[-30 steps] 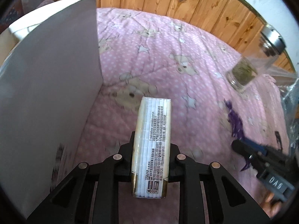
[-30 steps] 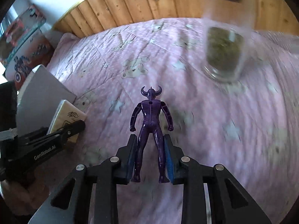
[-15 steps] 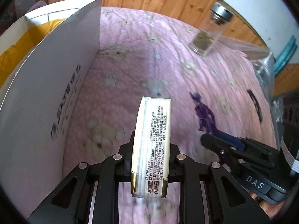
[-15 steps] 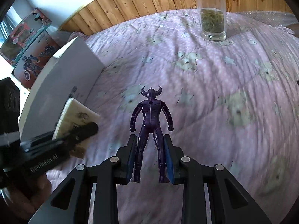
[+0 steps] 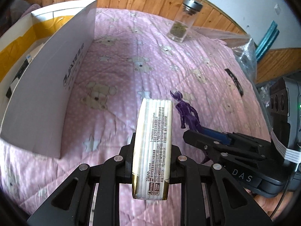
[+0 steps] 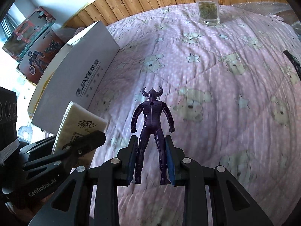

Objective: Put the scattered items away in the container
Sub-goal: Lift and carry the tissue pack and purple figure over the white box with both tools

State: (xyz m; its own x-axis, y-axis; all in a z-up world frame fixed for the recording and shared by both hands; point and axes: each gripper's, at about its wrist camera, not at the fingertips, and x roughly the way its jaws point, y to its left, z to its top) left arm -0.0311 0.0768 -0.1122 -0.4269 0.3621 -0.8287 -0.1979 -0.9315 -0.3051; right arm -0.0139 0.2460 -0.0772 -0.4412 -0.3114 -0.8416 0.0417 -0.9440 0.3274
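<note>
— Since one second ago both grippers have risen and pulled back: the white cardboard box (image 5: 49,82) now shows its open top and yellow-taped inner flaps, where before only its wall filled the left view, and the glass jar looks farther away.

— What does each claw hold?

— The left gripper (image 5: 151,162) is closed narrow on a cream-white soft pack of paper tissues with printed text (image 5: 153,143), held on its edge and pointing forward. The right gripper (image 6: 151,160) is closed on the legs of a dark purple plastic horned figure (image 6: 151,124), which stands upright between the blue pads.

— And outward from there?

— Below both is the pink quilt with bears and stars (image 5: 131,56). The box stands at the left, well apart from the pack. At the far side, near the wooden wall, a clear glass jar with a metal lid and green leaves inside (image 5: 183,20) stands upright, not yet collected. A small black object (image 5: 234,80) lies at the right; I cannot tell what it is.

— How to do this step well?

— I think the left should go first: carry the pack left, above the box rim, lower it inside, then open. The right should wait so the two grippers do not collide, keeping the figure high enough to pass over the wall.
</note>
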